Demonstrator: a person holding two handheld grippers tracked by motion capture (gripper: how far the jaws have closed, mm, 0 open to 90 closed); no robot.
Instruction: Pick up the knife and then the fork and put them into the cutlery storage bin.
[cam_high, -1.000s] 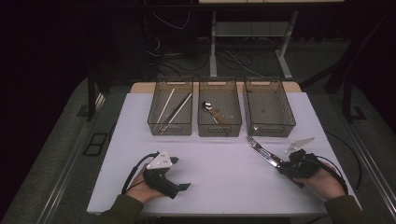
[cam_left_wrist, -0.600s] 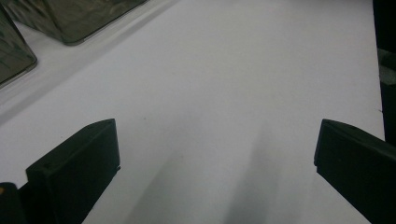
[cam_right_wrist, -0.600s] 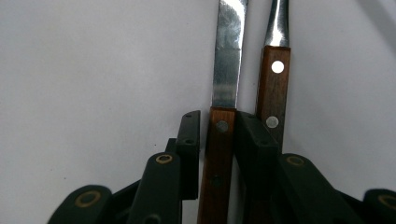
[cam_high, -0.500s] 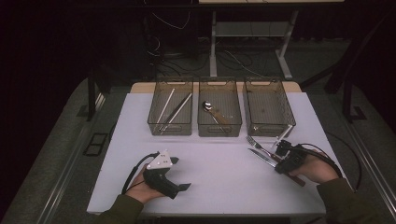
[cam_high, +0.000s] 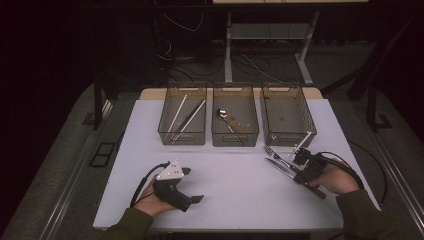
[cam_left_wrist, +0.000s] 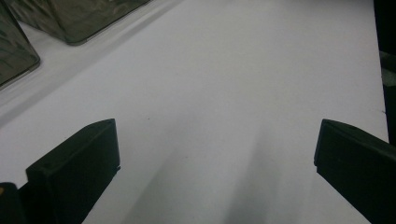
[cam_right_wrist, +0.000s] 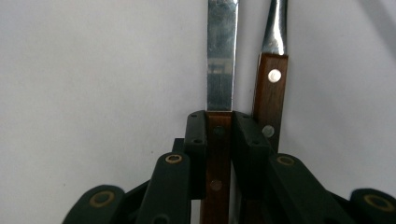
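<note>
Right gripper view: jaws pinching wooden-handled knife (cam_right_wrist: 219, 135) beside fork (cam_right_wrist: 271, 93); left jaws spread; no legible writing.

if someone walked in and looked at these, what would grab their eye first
Most likely the right gripper, its jaws clamped on the wooden handle of a knife on the white table, with a fork lying right beside it. Next, the three clear bins lined up along the table's far edge. The left gripper rests over bare table with its jaws wide apart.
</note>
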